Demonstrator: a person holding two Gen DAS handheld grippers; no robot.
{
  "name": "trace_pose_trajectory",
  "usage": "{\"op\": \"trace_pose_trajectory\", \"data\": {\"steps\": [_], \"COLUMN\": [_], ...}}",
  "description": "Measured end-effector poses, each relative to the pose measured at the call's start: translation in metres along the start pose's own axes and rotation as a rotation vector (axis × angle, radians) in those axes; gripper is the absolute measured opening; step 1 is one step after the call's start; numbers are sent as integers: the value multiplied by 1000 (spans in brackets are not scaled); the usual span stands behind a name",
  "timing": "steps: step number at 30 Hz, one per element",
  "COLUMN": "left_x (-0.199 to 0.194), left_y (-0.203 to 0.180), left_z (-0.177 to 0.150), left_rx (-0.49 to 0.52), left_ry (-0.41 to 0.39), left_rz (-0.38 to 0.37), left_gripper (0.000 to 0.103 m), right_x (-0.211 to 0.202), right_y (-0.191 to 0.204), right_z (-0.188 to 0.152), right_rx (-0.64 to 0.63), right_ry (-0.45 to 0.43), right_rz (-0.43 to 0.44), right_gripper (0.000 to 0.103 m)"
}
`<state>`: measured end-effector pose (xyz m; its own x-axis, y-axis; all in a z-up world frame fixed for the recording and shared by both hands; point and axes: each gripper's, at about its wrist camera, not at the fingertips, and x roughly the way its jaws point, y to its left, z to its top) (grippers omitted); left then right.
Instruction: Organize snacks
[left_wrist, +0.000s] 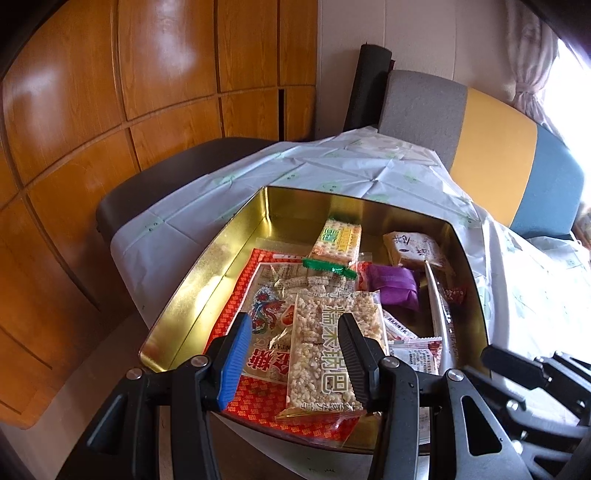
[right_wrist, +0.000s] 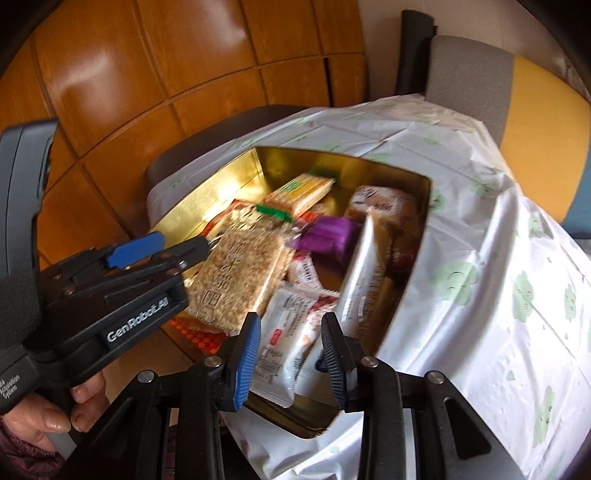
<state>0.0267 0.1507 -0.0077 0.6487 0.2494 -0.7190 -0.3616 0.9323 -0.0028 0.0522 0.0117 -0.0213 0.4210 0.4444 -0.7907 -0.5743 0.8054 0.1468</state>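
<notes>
We see the gold tin (left_wrist: 236, 236) open on the bench, holding the snacks. A clear puffed-rice bar pack (left_wrist: 328, 354) lies flat on a red packet (left_wrist: 258, 295). Behind sit a cracker pack (left_wrist: 338, 240) and a purple-wrapped sweet (left_wrist: 395, 286); a white pouch (right_wrist: 365, 273) leans tilted against the tin's right wall.

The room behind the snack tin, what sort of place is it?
Most likely a home dining or living room: wood-panelled cabinet doors, an upholstered chair in grey, yellow and blue, and a table under a printed plastic tablecloth holding the gold tin.
</notes>
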Motion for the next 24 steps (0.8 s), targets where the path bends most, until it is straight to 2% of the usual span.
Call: {"op": "trace_pose_trajectory", "data": {"steps": [9,24], "left_x": [-21,-36], "left_y": [-15,-20], "left_z": [-9,-12], "left_rx": [32,39], "left_ry": [-27,-57], "left_rz": [-31,-14], "left_gripper": [50,52], "right_x": [-26,-43], "right_y": [-14,-26], "right_z": [-6,-19], "right_rx": [83,140], "right_ry": [-96,-130], "right_rz": [-143,-187], "right_gripper": [35,35]}}
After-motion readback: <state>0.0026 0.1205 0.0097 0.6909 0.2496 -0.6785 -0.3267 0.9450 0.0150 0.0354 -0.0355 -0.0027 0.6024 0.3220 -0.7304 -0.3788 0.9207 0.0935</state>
